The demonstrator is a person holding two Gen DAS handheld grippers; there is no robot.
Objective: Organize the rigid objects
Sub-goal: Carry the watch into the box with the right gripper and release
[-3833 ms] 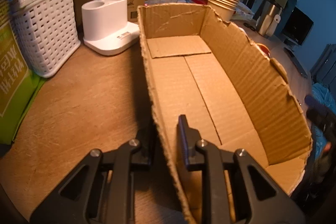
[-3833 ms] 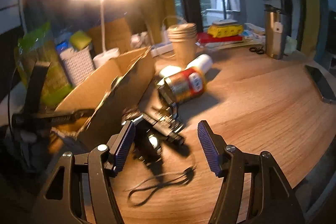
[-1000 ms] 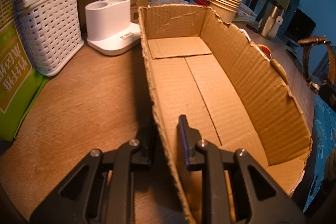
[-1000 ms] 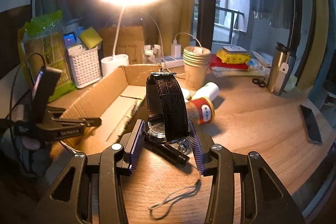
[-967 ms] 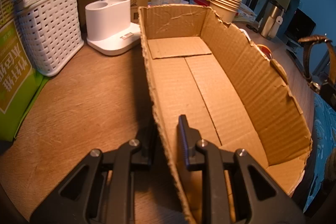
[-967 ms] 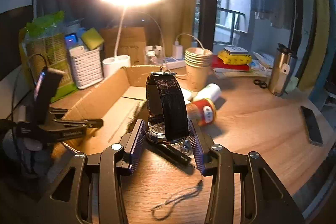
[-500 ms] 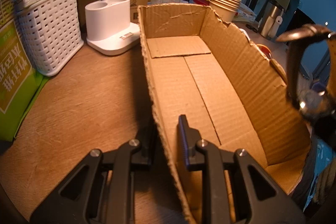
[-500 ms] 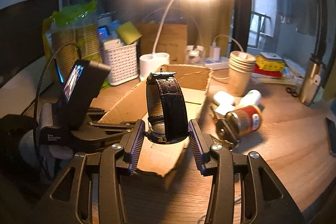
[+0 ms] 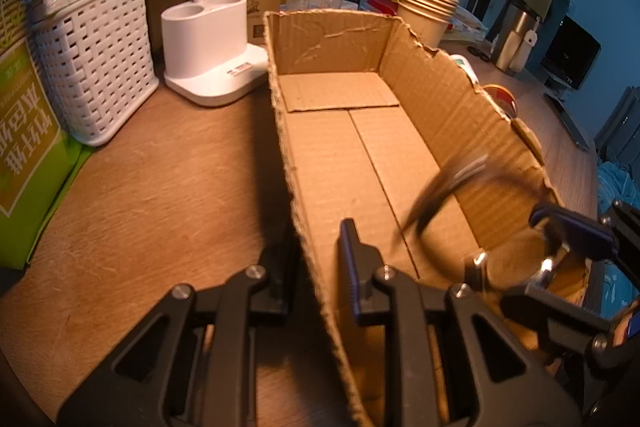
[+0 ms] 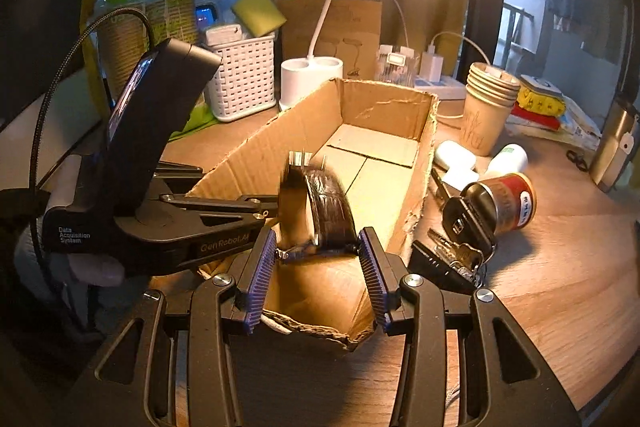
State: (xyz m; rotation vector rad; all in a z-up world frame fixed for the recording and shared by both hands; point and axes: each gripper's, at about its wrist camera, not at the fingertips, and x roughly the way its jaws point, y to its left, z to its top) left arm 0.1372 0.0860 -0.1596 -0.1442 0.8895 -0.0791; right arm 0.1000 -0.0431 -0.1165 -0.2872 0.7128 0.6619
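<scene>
An open cardboard box (image 9: 360, 163) lies on the wooden table; it also shows in the right wrist view (image 10: 380, 131). My left gripper (image 9: 316, 259) is shut on the box's near left wall. My right gripper (image 10: 318, 255) hangs over the box's near end with its jaws spread wide. A black leather-strap watch (image 10: 324, 211) sits blurred between them, apparently loose and dropping into the box; it shows blurred in the left wrist view (image 9: 480, 223) too.
Right of the box lie a car key with keys (image 10: 464, 227), a red-labelled can (image 10: 508, 203), a white bottle (image 10: 510, 157) and stacked paper cups (image 10: 488, 103). A white lamp base (image 9: 212, 55), a white basket (image 9: 92, 63) and a green bag (image 9: 24, 147) stand to the left.
My right gripper carried the watch from beside the table items to over the box's near end, lowered it, and its jaws opened wider. The left gripper has kept its hold on the box wall.
</scene>
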